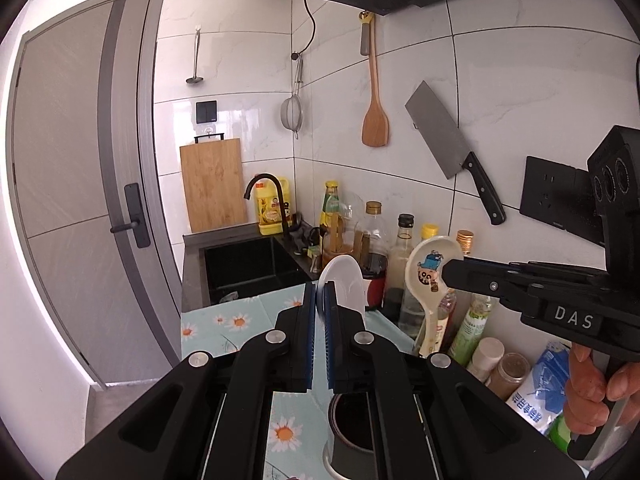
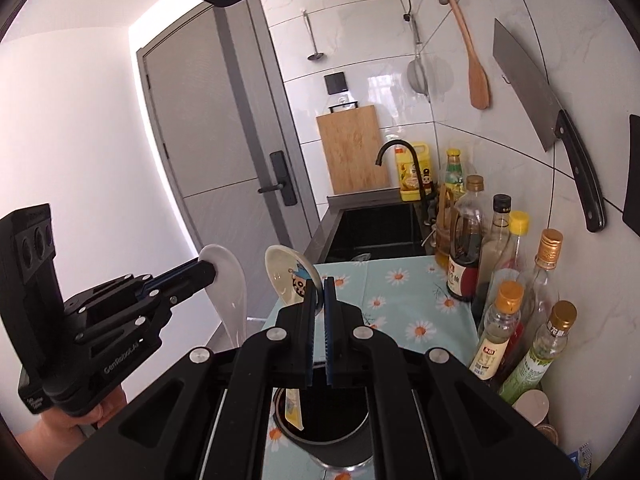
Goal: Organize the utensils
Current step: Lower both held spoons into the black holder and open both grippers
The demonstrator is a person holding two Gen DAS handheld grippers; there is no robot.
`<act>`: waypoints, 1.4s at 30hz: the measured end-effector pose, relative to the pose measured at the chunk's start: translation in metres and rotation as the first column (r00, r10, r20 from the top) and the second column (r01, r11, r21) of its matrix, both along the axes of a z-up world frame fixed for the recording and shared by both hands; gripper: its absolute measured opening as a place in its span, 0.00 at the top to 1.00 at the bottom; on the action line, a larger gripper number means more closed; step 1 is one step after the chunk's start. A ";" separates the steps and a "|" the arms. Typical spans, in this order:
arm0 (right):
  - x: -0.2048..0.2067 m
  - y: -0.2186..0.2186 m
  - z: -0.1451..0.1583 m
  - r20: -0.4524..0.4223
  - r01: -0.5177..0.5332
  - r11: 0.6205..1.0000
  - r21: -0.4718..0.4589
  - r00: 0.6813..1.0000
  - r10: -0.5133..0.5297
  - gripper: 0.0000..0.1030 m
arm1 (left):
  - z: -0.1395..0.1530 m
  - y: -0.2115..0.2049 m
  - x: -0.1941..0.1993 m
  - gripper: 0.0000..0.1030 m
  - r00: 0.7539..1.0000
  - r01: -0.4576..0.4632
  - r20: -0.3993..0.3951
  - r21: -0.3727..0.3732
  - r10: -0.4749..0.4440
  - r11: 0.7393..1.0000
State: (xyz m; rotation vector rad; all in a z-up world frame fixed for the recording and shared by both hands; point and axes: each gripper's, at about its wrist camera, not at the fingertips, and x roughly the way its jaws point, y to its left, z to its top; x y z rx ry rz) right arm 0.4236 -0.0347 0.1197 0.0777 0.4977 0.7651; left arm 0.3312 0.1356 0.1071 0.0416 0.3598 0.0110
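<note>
A plain white spoon (image 1: 343,280) is clamped by its bowl between the closed jaws of the left gripper (image 1: 320,292), at the centre of the left wrist view. A cartoon-printed spoon (image 2: 290,280) is pinched likewise by the right gripper (image 2: 319,292), mid-frame in the right wrist view. Both are held above the dark utensil cup (image 2: 324,432) at the bottom centre, on the daisy-patterned cloth (image 2: 400,300).

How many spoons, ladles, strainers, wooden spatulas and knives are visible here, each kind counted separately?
spoons: 2, the white spoon and the cartoon spoon
ladle: 1
strainer: 1
wooden spatula: 1
knife: 1
Total: 6
</note>
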 end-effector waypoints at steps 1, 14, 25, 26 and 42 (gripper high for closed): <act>0.004 0.002 -0.002 -0.005 0.006 1.000 -0.001 1.000 -0.006 0.95 | -0.001 -0.001 0.003 0.97 1.000 0.001 0.002 0.001 -0.001 1.000; 0.023 0.009 -0.042 -0.080 0.032 0.999 -0.034 0.996 -0.034 0.95 | -0.037 -0.008 0.026 0.97 0.999 0.012 -0.052 0.028 -0.010 1.000; 0.026 0.012 -0.072 -0.159 0.022 0.998 -0.067 0.987 -0.033 0.83 | -0.065 -0.014 0.035 0.92 0.993 0.015 -0.116 0.032 -0.012 0.999; 0.026 0.011 -0.072 -0.160 0.026 0.998 -0.066 0.987 -0.036 0.78 | -0.066 -0.013 0.035 0.91 0.992 0.016 -0.123 0.027 -0.013 1.000; 0.005 0.009 -0.052 -0.129 0.020 0.997 -0.071 0.991 -0.029 0.71 | -0.052 -0.004 0.013 0.91 0.995 0.011 -0.102 0.012 -0.010 1.000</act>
